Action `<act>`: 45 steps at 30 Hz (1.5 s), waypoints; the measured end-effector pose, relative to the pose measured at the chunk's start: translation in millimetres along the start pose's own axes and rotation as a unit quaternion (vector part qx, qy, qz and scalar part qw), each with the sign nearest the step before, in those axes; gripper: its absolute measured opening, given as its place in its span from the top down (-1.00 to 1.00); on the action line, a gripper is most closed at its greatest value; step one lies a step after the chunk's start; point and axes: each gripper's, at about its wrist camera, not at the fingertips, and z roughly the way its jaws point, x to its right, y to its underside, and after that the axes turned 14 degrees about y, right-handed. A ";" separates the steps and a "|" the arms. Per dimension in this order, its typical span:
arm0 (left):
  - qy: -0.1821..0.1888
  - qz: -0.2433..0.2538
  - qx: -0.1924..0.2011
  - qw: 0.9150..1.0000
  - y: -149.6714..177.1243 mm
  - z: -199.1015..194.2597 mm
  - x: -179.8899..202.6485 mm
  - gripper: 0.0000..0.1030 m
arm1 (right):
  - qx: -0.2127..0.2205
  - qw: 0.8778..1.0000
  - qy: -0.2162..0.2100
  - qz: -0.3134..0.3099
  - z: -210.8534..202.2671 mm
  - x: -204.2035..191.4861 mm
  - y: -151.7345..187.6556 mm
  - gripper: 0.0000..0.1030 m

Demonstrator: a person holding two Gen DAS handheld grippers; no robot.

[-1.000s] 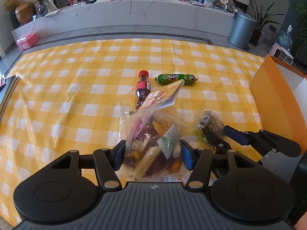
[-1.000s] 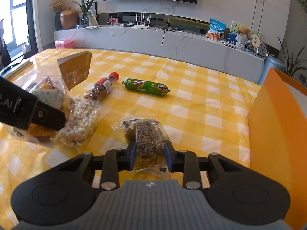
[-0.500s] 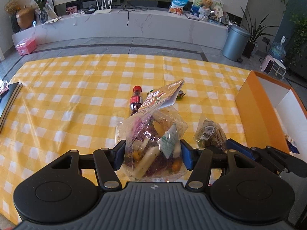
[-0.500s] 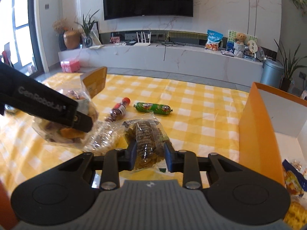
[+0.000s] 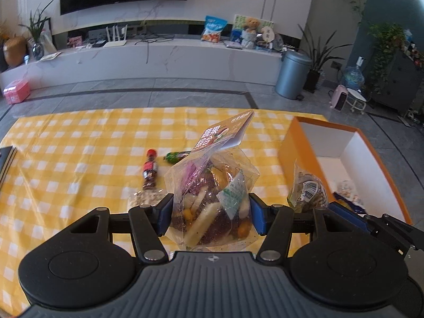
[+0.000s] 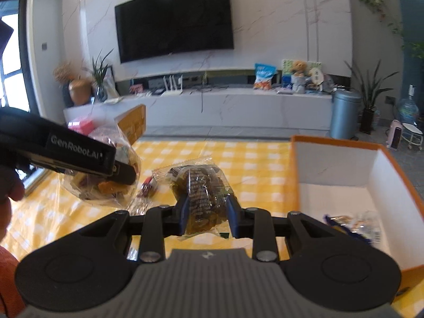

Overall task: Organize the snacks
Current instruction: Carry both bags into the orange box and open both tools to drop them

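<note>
Both hands are loaded. My left gripper point(image 5: 210, 216) is clamped on the clear bag of mixed dried fruit point(image 5: 212, 201), blue pads pressing its sides, with the orange card header sticking up toward 12 o'clock. The bag hangs above the table, not resting on it. My right gripper point(image 6: 207, 216) is squeezed shut on the dark cookie packet point(image 6: 202, 193), which stands upright between the fingers, clear of the cloth too.

From the left camera, the cookie packet sits out at 3 o'clock of the fruit bag, just in front of the orange box point(image 5: 288, 148). From the right camera, the fruit bag is off at 9 o'clock and the box is at 3 o'clock, right beside my gripper. The box is open, white inside, and a few wrapped snacks point(image 6: 352, 224) already lie on its floor.

Lying on the yellow checked tablecloth point(image 5: 79, 153): a small cola bottle point(image 5: 150, 169) on its side at about 11 o'clock from the left gripper, a green sausage stick point(image 5: 176, 155) just past it, mostly hidden behind the fruit bag, and a clear bag of pale nuts point(image 5: 147, 198) right beside the left finger.

Room behind: big wall TV point(image 6: 175, 21), long white marble console point(image 5: 159, 58) with a router, snack bags and a teddy bear, a grey bin point(image 5: 292, 74) at 1 o'clock, potted plants and grey tile floor.
</note>
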 end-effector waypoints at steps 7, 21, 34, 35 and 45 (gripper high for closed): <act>0.043 0.042 0.009 0.998 -13.9 1.0 46.7 -0.30 | 0.018 0.999 0.043 0.016 -29.6 43.2 -9.3 0.45; 0.135 0.111 -0.040 0.984 -45.2 60.7 122.3 -0.29 | -0.014 0.995 0.087 0.056 -25.5 146.7 -32.2 0.45; 0.143 0.220 -0.126 0.957 -45.2 156.1 166.6 -0.29 | -0.124 0.988 0.093 0.025 43.6 197.7 -28.7 0.45; 0.140 0.232 -0.129 0.954 -42.8 163.2 170.8 -0.29 | -0.130 0.987 0.093 0.021 48.6 199.7 -29.6 0.45; 0.061 0.377 -0.185 0.905 -23.3 218.2 190.6 -0.29 | -0.152 0.981 0.118 -0.038 83.1 197.4 -16.5 0.45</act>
